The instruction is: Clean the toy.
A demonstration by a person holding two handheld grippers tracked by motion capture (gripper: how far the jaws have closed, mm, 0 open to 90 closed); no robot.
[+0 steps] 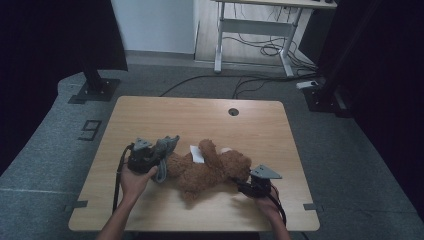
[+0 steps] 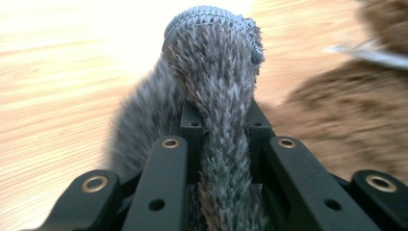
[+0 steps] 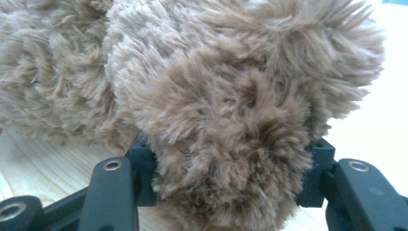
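A brown plush bear (image 1: pixel 205 170) lies on the wooden table (image 1: pixel 200 117), a white tag (image 1: pixel 196 154) showing at its upper side. My left gripper (image 1: pixel 159 154) sits at the bear's left end, shut on a grey fuzzy piece of fabric (image 1: pixel 167 145). In the left gripper view that grey fabric (image 2: pixel 216 72) rises between the jaws of my left gripper (image 2: pixel 221 122), with the bear (image 2: pixel 346 106) blurred at the right. My right gripper (image 1: pixel 240 183) is at the bear's right end. In the right gripper view, my right gripper (image 3: pixel 231 166) pinches a tuft of the bear (image 3: pixel 231 96).
A round cable hole (image 1: pixel 233 111) sits near the table's far edge. Beyond the table stand a white desk frame (image 1: pixel 255 27), floor cables (image 1: pixel 250 80) and a black stand base (image 1: pixel 95 91). Bare wood lies behind and in front of the bear.
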